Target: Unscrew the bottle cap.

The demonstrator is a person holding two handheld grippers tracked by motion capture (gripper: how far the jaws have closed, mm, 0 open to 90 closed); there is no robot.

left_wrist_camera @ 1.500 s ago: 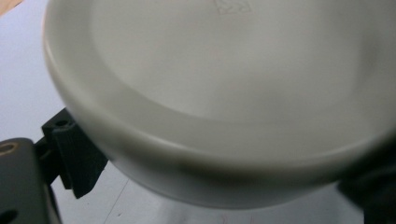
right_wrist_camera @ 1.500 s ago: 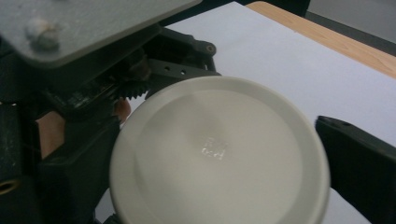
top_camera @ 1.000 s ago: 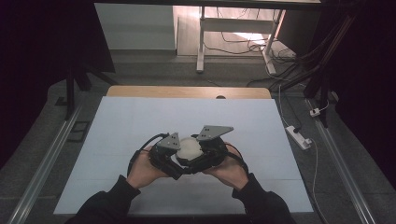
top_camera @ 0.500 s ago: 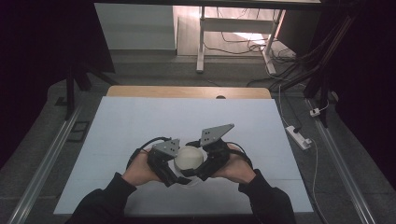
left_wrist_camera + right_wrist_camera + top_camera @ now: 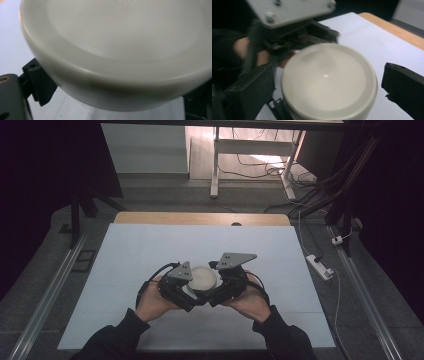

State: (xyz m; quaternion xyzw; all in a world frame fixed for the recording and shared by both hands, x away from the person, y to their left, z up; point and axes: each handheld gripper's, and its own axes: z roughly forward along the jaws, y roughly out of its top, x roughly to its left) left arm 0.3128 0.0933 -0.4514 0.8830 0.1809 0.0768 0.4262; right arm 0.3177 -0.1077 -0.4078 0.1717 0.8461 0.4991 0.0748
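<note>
The lid (image 5: 202, 276) sits between both grippers at the table's (image 5: 125, 250) six o'clock, right gripper (image 5: 329, 82) spread, left gripper's (image 5: 176, 287) grip unclear, removal unfinished.

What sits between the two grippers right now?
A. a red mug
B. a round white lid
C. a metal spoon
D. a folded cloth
B. In the high view a round white lid lies between the left gripper and the right gripper; the right gripper view shows its smooth circular top.
</note>
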